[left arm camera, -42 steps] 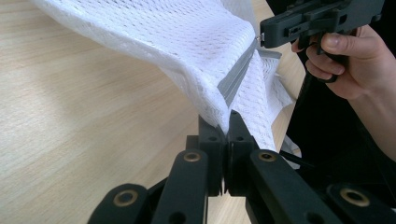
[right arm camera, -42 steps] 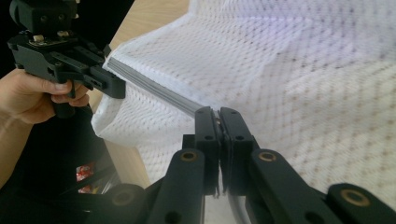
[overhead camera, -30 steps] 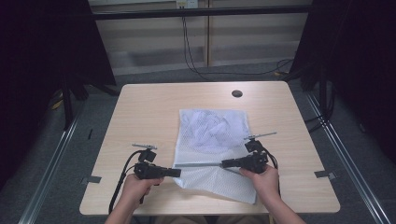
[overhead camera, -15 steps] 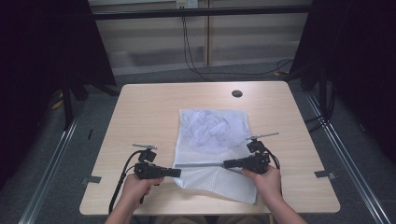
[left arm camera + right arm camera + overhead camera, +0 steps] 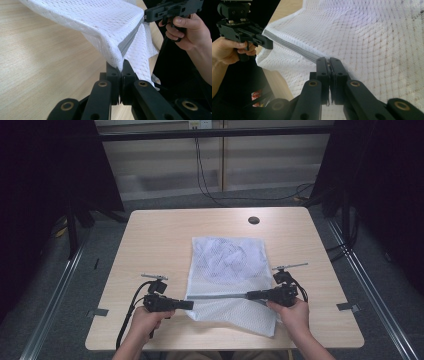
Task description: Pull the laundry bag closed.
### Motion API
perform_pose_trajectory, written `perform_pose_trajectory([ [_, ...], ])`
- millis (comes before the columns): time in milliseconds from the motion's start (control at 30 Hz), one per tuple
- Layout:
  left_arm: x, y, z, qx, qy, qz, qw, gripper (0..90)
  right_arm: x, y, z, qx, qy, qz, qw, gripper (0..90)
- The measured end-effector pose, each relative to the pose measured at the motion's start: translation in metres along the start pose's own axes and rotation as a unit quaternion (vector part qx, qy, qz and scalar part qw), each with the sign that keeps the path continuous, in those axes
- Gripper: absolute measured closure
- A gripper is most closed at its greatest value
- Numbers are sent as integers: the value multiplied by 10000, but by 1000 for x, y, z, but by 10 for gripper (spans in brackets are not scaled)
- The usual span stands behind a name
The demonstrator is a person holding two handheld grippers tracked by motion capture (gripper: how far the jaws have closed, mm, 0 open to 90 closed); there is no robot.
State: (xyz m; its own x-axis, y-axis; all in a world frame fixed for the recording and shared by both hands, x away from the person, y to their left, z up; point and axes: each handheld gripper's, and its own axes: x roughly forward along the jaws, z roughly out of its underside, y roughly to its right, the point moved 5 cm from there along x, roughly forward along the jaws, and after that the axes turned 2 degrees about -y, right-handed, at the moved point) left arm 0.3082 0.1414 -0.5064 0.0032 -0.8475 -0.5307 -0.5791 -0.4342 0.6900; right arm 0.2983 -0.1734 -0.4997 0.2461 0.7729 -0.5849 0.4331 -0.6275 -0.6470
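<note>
A white mesh laundry bag (image 5: 230,270) lies on the near half of the wooden table (image 5: 160,240), a little right of centre, with its long side running away from the person. Across its near part runs a grey zipper band (image 5: 220,295), and this band is stretched in a straight line between the two grippers. The left gripper (image 5: 189,304) meets the band's left end at the bag's left edge; the right gripper (image 5: 250,295) meets it farther right, over the bag itself.

In the left gripper view the left gripper (image 5: 121,65) has its jaws pressed together on the mesh right where the grey band (image 5: 128,42) ends, and the fabric rises off the table (image 5: 37,62) from the jaws like a tent. The person's right hand (image 5: 187,32) shows at the upper right with its tool at the band's other end.

In the right gripper view the right gripper (image 5: 328,61) is clamped on the band (image 5: 292,47), jaws closed with the grey strip running from between them toward the left gripper (image 5: 268,45), held in the person's left hand (image 5: 229,50).

The bag (image 5: 374,45) is an open honeycomb weave, thin enough that a crumpled pale bundle (image 5: 225,257) shows through its far half. The near flap (image 5: 240,312) lies flat, reaching the table's front edge area. A small dark round hole (image 5: 253,220) sits in the tabletop beyond the bag.
</note>
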Motion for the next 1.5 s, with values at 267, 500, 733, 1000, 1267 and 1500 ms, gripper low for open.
perform_pose_trajectory([
  [267, 0, 0, 0, -15, -20, 8, 10000, 884, -2, 0, 1, 20, -2, -3, 10000, 869],
  [500, 0, 0, 0, -10, -10, 27, 10000, 884, -3, 0, 1, 10, -12, -15, 10000, 869],
  [733, -1, -1, 0, -27, 24, 1, 10000, 884, -7, 3, 2, 2, 15, 44, 10000, 869],
  [1000, 0, 0, 0, -51, 6, 47, 10000, 884, -16, 8, 4, 61, 75, 64, 9999, 869],
  [1267, 0, 0, 0, 12, -2, 28, 10000, 883, -18, 8, 5, 59, 52, 75, 9999, 869],
  [1500, 0, 0, 0, -28, 4, 21, 10000, 883, -21, 11, 6, 47, 72, 128, 9999, 869],
])
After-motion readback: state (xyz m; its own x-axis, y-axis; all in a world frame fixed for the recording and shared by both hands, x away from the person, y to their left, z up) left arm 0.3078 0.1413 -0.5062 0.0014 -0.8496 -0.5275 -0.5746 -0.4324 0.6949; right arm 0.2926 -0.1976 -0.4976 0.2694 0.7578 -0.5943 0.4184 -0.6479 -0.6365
